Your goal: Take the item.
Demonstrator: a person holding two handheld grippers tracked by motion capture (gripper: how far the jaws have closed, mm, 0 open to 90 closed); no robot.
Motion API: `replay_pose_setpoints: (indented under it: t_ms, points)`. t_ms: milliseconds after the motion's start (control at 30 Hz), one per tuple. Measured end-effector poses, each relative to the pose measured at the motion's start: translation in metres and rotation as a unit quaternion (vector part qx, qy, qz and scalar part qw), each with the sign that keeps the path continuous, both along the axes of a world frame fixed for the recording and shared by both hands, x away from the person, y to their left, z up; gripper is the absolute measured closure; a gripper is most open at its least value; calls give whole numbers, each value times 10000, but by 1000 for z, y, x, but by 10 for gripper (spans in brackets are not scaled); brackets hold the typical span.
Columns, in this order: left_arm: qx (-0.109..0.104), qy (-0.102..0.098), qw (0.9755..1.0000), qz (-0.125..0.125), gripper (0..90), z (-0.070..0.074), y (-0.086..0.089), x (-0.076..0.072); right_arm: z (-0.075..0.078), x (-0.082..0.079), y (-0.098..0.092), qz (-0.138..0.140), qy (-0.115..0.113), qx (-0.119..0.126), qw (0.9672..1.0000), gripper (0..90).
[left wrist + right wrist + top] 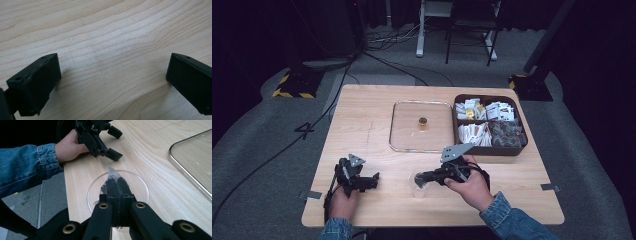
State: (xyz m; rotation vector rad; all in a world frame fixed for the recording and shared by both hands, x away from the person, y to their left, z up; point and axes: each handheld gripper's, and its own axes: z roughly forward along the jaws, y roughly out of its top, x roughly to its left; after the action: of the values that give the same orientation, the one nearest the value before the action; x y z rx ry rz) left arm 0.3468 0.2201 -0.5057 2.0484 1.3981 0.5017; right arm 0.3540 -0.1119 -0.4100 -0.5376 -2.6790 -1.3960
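Note:
A clear plastic cup (417,187) stands near the table's front edge, and I look down into its round rim (140,182) in the right gripper view. My right gripper (116,181) hangs over the cup's mouth with its jaws pressed together on a thin clear wrapper (111,171), whose pointed end sticks out past the tips. In the high view the right gripper (419,178) points left at the cup. My left gripper (373,181) rests low over bare wood at the front left, open, with nothing between its fingers (35,80). The left gripper (117,143) also appears beyond the cup.
A square glass lid (402,135) with a small brown knob (422,121) lies flat mid-table. To its right stands a dark compartment box (488,150) with several sachets and packets. The table's front edge is close behind both hands.

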Motion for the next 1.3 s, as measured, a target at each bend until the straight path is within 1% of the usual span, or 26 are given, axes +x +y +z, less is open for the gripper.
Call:
replay_pose_setpoints:
  t_ms: [67,100,167,200,233,300,367,433,600,633,667,767,833,933,967,1033,1300]
  points:
    - [0,0,10000,0,0,0,0,0,-1,0,1,11,2,-7,10000,899]
    - [1,1,10000,-1,0,0,0,0,-3,0,2,33,8,-10,10000,874]
    - [1,0,10000,-1,0,0,0,0,-4,-1,4,47,2,-12,10000,753]
    - [6,3,10000,-6,0,0,0,0,-4,-2,5,42,-101,-17,9999,684]
    - [2,1,10000,-3,0,0,0,0,-4,-2,5,42,-101,-17,9999,684]
    - [1,1,10000,-1,0,0,0,0,-4,-3,7,-3,-223,10,9998,576]
    - [0,1,10000,-1,0,0,0,0,-4,-3,8,-1,-253,7,9997,560]
    - [3,1,10000,-1,0,0,0,0,-4,-3,8,-7,-298,7,9996,511]
    - [1,0,10000,-1,0,0,0,0,-4,-2,8,-43,-342,64,9994,450]
    - [1,0,10000,-1,0,0,0,0,-2,-1,7,-84,-361,101,9993,407]
    - [0,0,10000,0,0,0,0,0,-2,-1,7,-84,-361,101,9993,407]
    - [2,0,10000,1,0,0,0,0,3,-1,4,-120,-446,155,9988,350]
    - [2,0,10000,-1,0,0,0,0,11,0,-1,-177,-588,177,9980,305]
    - [5,1,10000,-6,0,0,0,0,19,0,-8,-234,-660,241,9973,286]
    - [5,1,10000,-6,0,0,0,0,19,0,-8,-234,-660,241,9973,286]
    - [-2,-2,10000,-1,0,0,0,0,25,1,-16,-301,-714,255,9967,277]
    - [1,0,10000,1,0,0,0,0,33,3,-43,-600,-869,239,9941,276]
